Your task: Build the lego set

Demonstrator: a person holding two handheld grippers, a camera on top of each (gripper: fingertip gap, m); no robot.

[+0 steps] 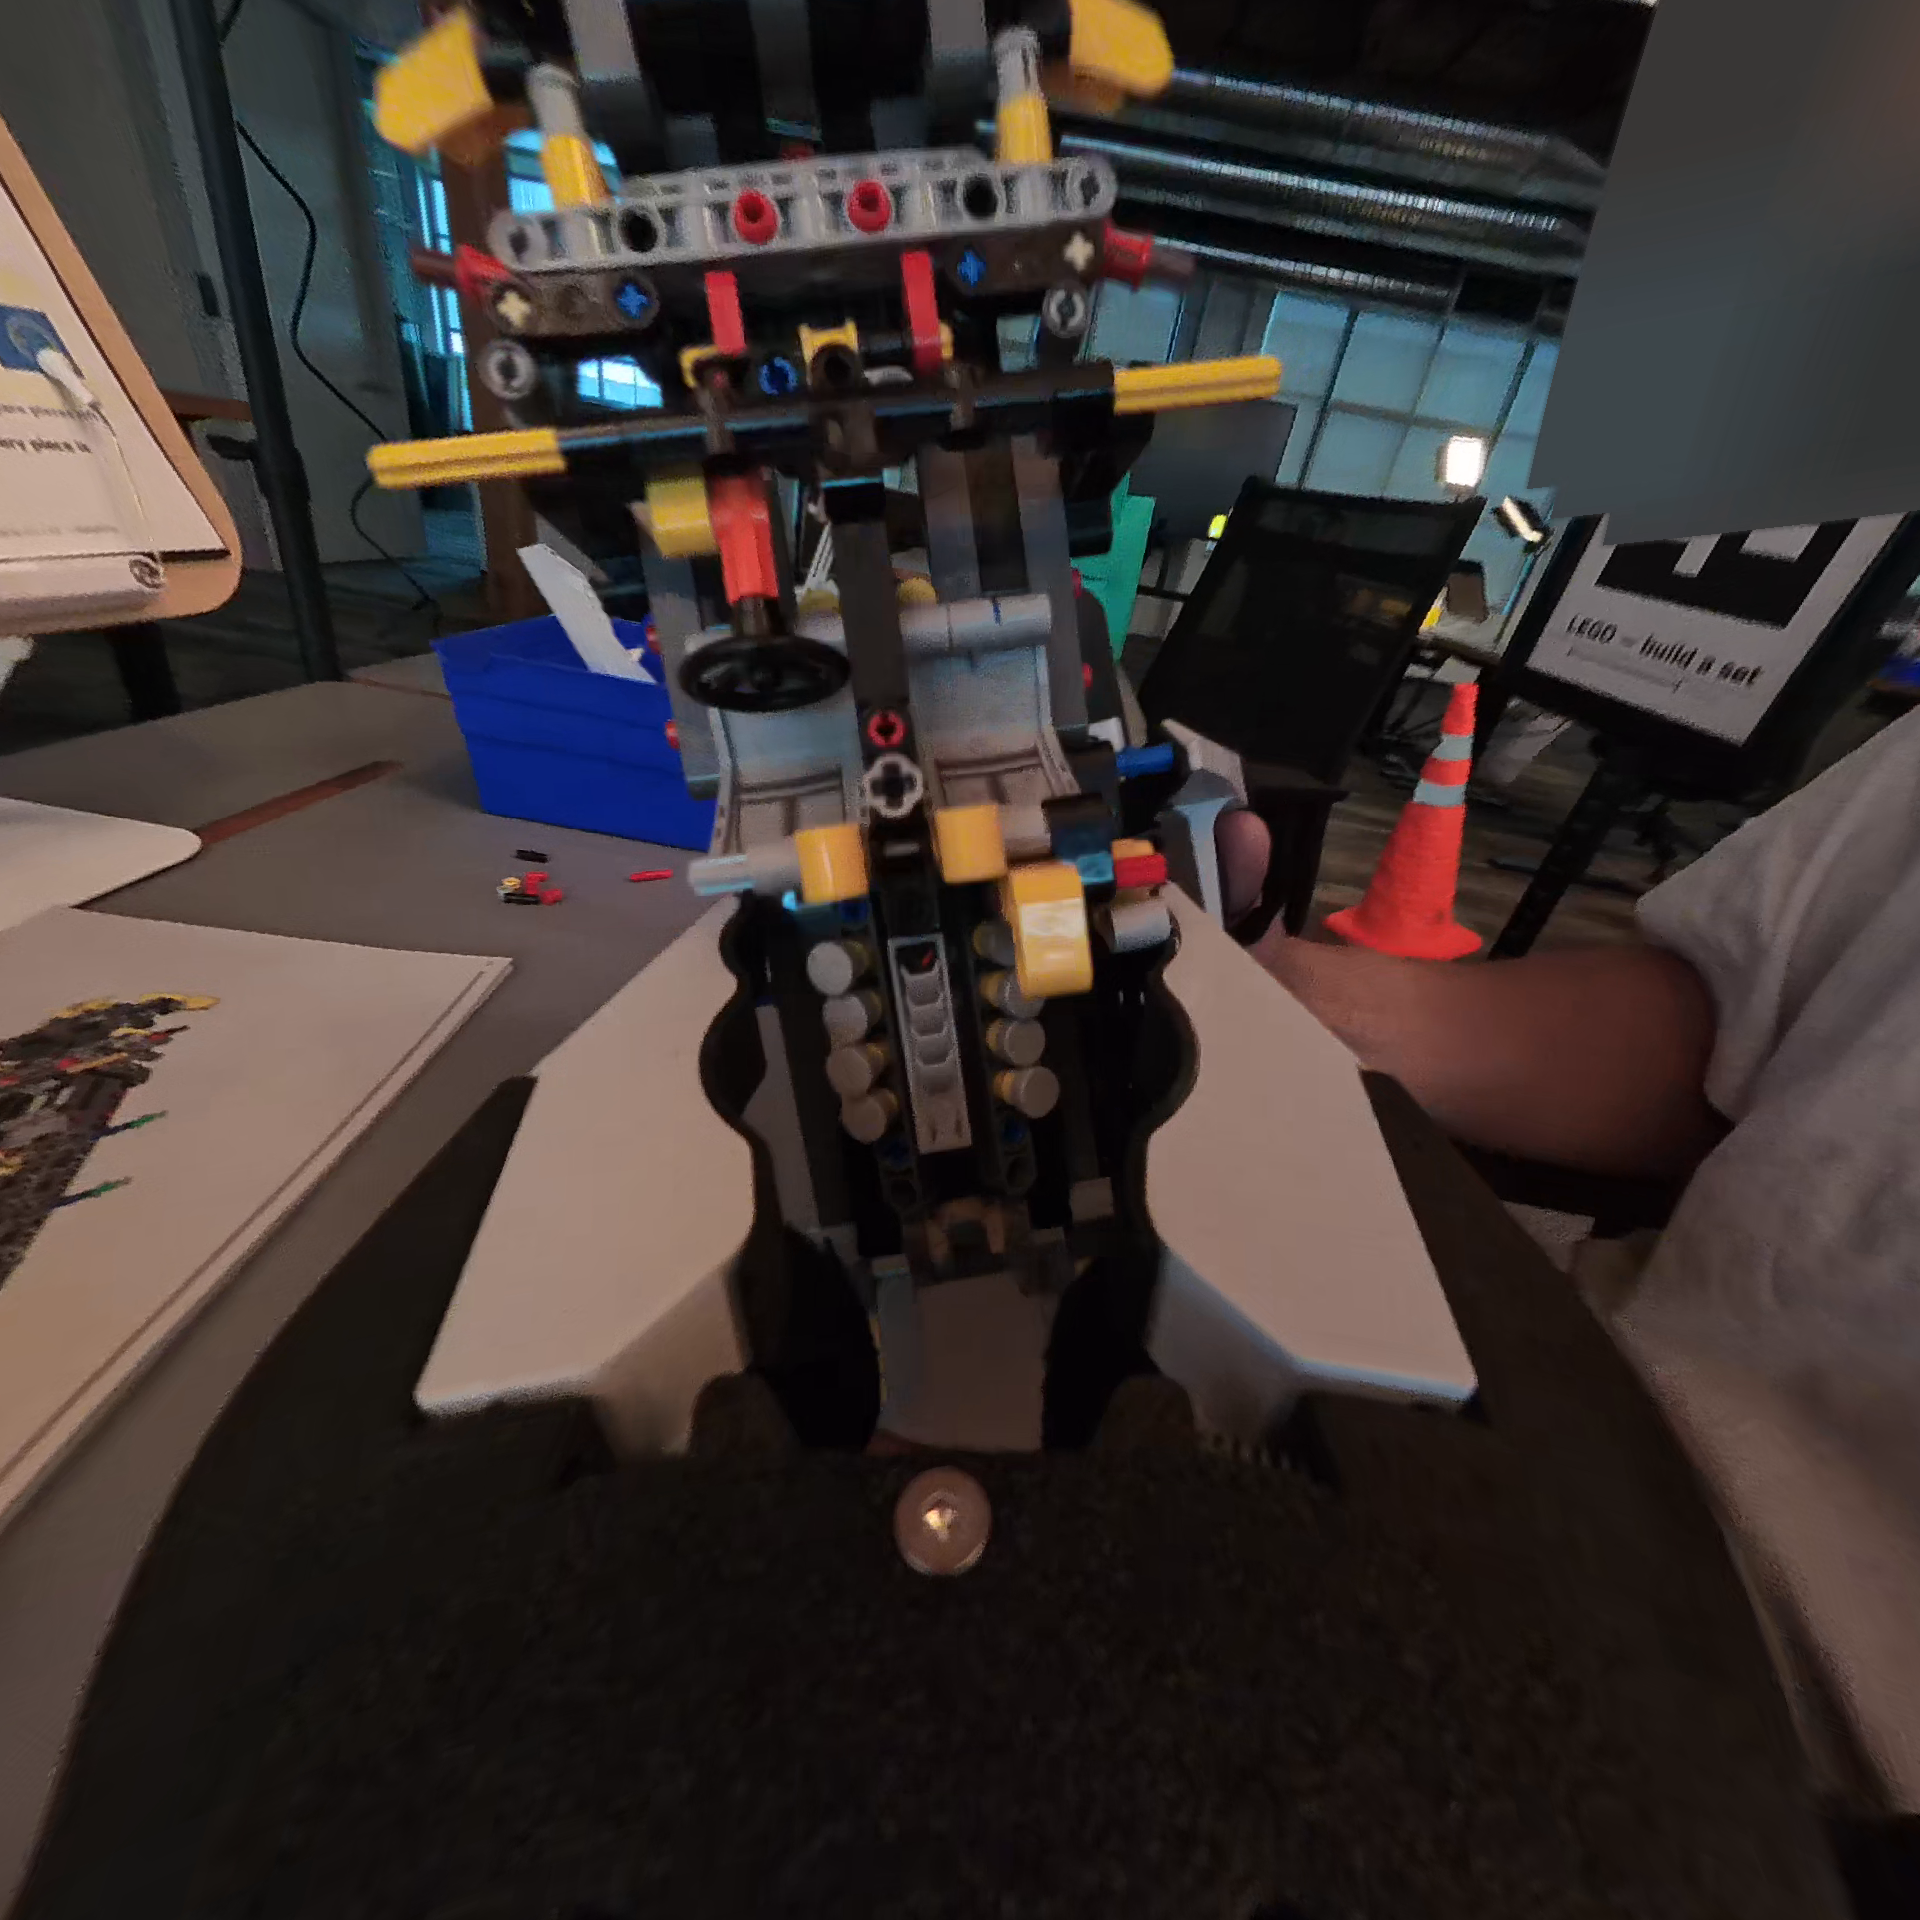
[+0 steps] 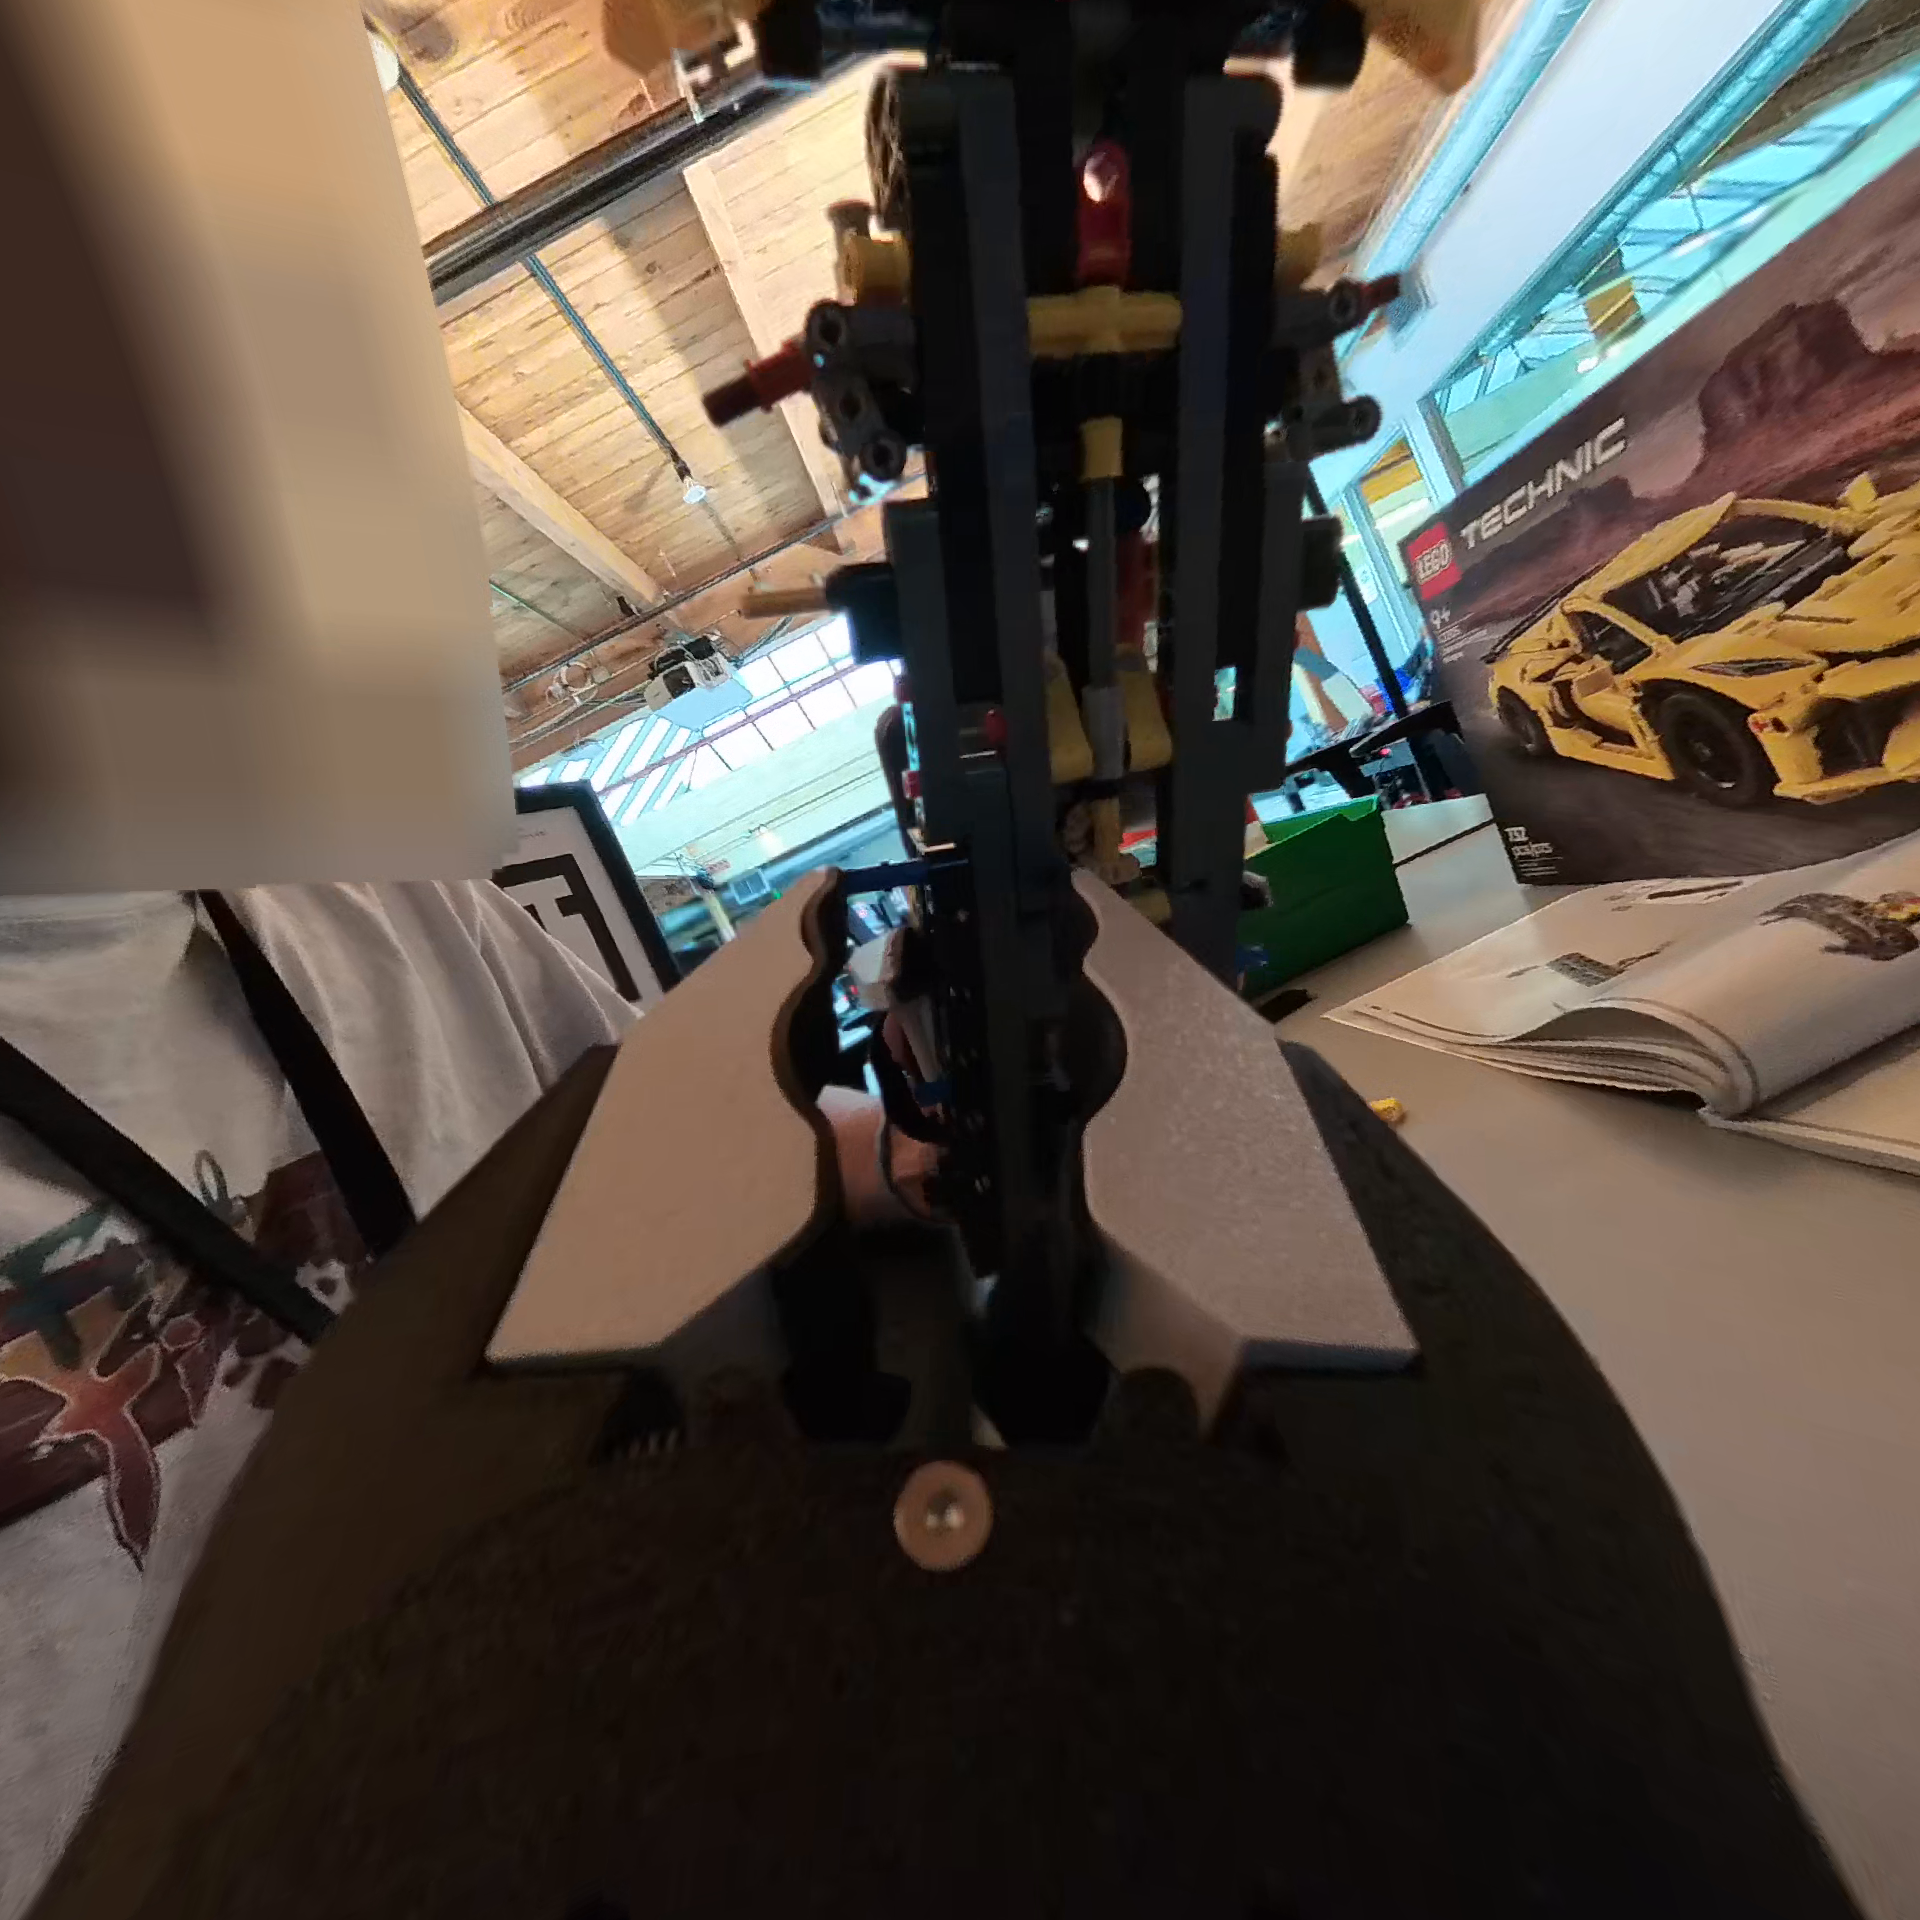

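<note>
A half-built Lego chassis point(image 1: 894, 644) of black, grey, yellow and red parts is held up off the table. My left gripper point(image 1: 951, 914) is shut on its lower end, with a white finger on each side. A grey fingertip of the other gripper point(image 1: 1205, 821) touches the chassis's right side by a blue pin. In the right wrist view I see the chassis underside point(image 2: 987, 520) from below. My right gripper point(image 2: 951, 894) is closed around one side beam. The beam lies against the right finger, and the left fingertip meets the blue pin.
An open instruction booklet point(image 1: 208, 1122) lies on the grey table point(image 1: 364, 862); it also shows in the right wrist view point(image 2: 1662, 987). Nearby are a blue bin point(image 1: 561, 727), loose small parts point(image 1: 535, 888), a green bin point(image 2: 1320, 883) and the set's box point(image 2: 1683, 644). A person's arm point(image 1: 1507, 1039) is at the right.
</note>
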